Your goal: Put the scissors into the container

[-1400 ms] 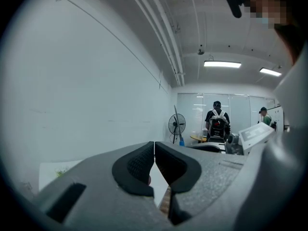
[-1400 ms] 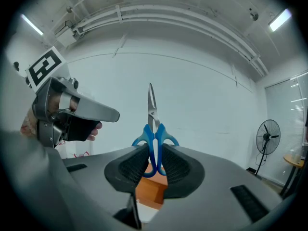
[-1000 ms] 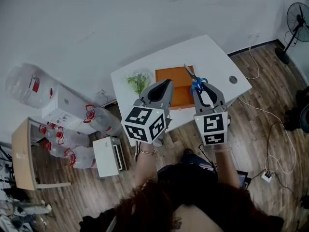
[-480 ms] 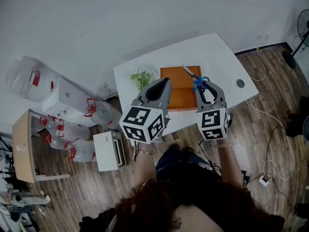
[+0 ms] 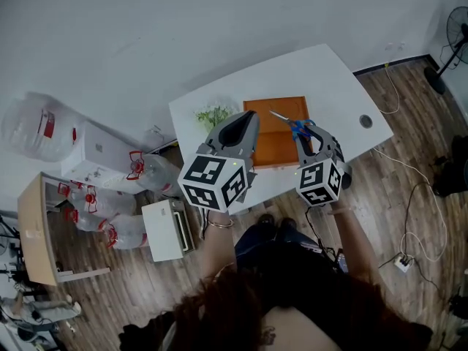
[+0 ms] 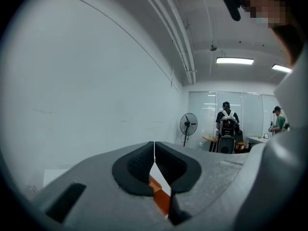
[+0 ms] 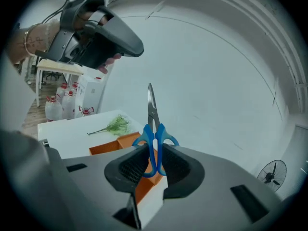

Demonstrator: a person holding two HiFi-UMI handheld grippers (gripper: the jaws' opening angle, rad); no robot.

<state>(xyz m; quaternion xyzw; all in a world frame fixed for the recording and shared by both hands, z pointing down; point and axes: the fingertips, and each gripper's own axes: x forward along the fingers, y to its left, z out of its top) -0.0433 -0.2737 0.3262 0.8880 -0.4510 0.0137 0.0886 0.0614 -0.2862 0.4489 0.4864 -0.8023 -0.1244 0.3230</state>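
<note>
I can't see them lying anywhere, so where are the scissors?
The scissors are clamped by their blue handles in the right gripper, at the head view's right, blades pointing away, above the right edge of the orange container.

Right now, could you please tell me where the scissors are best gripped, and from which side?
I would grip the scissors by the blue handle loops, coming from the handle end, much as the right gripper has them: pads on the loops' outer edges. That leaves the slim closed blades pointing away, free to enter the orange container.
</note>
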